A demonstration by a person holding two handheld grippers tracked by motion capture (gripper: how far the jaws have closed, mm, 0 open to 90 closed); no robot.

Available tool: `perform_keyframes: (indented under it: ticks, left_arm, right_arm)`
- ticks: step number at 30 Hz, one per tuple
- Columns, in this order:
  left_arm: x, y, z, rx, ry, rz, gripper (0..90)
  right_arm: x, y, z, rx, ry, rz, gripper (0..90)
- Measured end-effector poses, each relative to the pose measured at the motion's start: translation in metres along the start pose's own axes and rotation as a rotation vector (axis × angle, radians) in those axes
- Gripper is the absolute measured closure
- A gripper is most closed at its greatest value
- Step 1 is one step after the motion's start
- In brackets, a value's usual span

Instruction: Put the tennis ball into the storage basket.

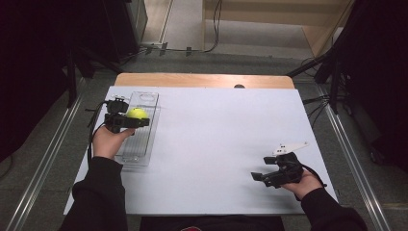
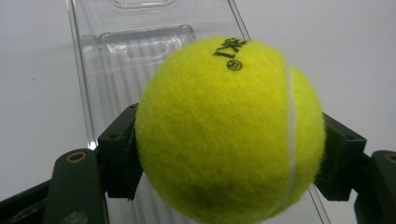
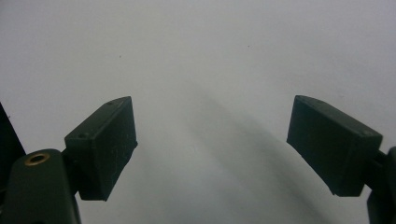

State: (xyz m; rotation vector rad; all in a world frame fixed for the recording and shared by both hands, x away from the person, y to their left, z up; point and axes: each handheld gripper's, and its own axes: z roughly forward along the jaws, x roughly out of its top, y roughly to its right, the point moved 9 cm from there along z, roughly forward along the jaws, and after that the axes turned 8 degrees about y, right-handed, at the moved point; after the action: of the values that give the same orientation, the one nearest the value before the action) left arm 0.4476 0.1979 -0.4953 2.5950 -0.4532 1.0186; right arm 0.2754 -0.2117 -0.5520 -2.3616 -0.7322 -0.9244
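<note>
A yellow tennis ball (image 1: 136, 113) (image 2: 229, 130) is held between the jaws of my left gripper (image 1: 131, 119) (image 2: 229, 154), whose pads press on both of its sides. It hangs just above a long clear plastic tray (image 1: 139, 139) (image 2: 116, 51) at the table's left side. My right gripper (image 1: 262, 172) (image 3: 212, 144) rests low near the front right of the white table (image 1: 216, 139), its jaws wide apart with nothing between them.
The white tabletop (image 3: 210, 56) lies bare under the right gripper. A wooden strip (image 1: 202, 80) runs along the table's far edge. Metal rails (image 1: 43, 159) flank the table on the floor, and cables (image 1: 317, 103) lie at the back right.
</note>
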Motion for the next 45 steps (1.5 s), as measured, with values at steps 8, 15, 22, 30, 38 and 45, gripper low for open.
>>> perform_keyframes:
  ticks: [8,15,22,30,38,45]
  left_arm:
    - [-0.001,-0.001,0.002,0.004,-0.006,-0.001,25.2]
    - [0.0,0.001,0.002,-0.013,0.008,-0.005,24.3]
    - [0.006,0.004,-0.005,-0.041,0.043,-0.01,24.2]
    - [0.011,0.006,-0.01,-0.05,0.05,-0.011,21.3]
    - [0.019,0.014,-0.021,-0.077,0.055,-0.003,21.3]
    - [0.024,0.024,-0.026,-0.114,0.063,0.013,21.4]
  right_arm:
    - [0.0,-0.001,0.001,0.002,0.0,-0.003,13.7]
    - [0.0,0.0,0.0,0.002,0.0,-0.001,13.7]
    - [0.0,-0.001,0.001,0.002,-0.002,-0.003,13.7]
    - [0.0,0.0,0.001,0.002,0.0,-0.002,13.7]
    - [0.0,0.0,0.001,0.001,-0.001,-0.003,13.7]
    - [0.0,0.0,0.001,0.0,-0.004,-0.006,13.7]
